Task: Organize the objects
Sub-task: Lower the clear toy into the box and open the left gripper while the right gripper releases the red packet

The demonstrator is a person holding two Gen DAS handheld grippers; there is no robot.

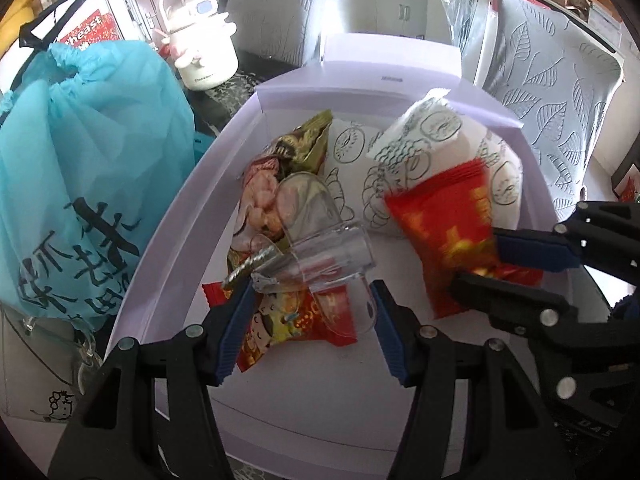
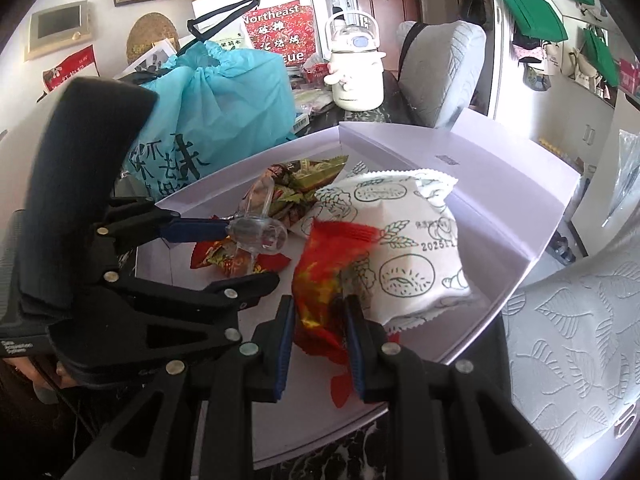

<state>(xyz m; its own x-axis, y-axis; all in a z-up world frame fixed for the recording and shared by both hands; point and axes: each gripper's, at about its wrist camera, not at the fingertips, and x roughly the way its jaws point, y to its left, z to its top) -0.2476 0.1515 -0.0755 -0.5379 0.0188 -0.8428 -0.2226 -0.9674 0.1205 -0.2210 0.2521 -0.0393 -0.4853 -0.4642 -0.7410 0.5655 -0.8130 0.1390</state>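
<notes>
Holding snack packets [image 1: 276,184]: shallow lilac box [image 1: 180,216].

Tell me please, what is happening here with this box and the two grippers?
A person is sorting snacks into a pale lilac box with two handheld grippers. The left gripper holds a clear plastic scoop over the snack packets at the box's left side. The right gripper is shut on a red snack packet, which lies against a white printed packet. A teal drawstring bag and a white kettle stand beyond the box.
</notes>
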